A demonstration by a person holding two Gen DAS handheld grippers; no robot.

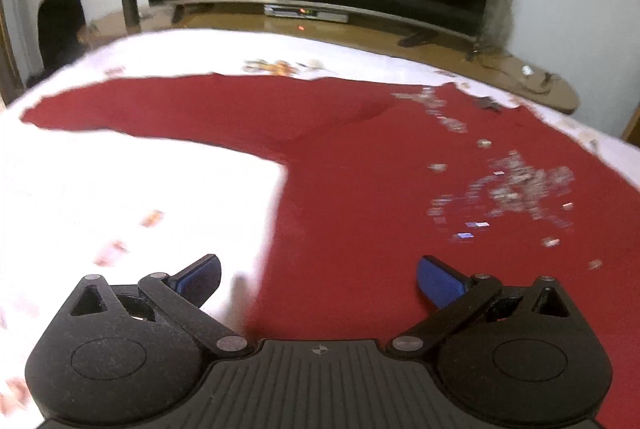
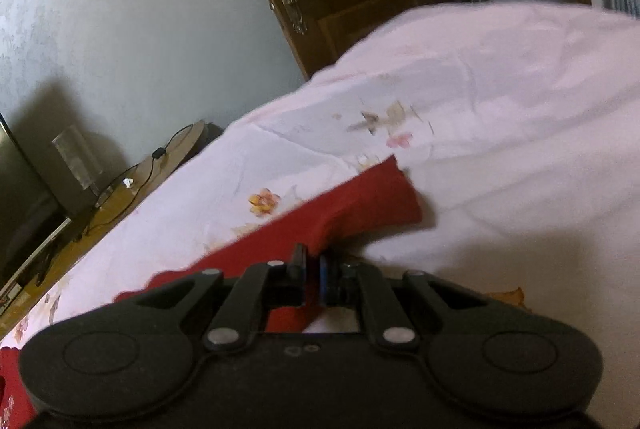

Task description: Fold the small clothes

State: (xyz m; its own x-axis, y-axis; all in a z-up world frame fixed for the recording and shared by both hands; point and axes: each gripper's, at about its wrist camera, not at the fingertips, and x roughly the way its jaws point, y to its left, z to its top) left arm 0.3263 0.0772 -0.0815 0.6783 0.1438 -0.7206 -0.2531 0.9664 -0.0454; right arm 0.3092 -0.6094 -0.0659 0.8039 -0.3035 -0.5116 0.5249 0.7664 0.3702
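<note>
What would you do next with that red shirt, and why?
Probably carry the sleeve inward over the red shirt: the right gripper is shut on it, while the left gripper hangs open above the spread-out body.

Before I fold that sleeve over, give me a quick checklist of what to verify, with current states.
1. Right hand-held gripper shut on the red top's sleeve: ok, cloth is pinched between the fingers.
2. Left hand-held gripper ready to grasp: ok, open, over the red top, holding nothing.
3. Body of the top lying flat on the white bedsheet: ok, only a slight crease near the armpit.
4. Other sleeve spread out: ok, stretched flat to the left.
5. Hem edge straight: cannot tell, hidden under the left gripper.
6. Image sharpness: not ok, both views are motion-blurred.
</note>
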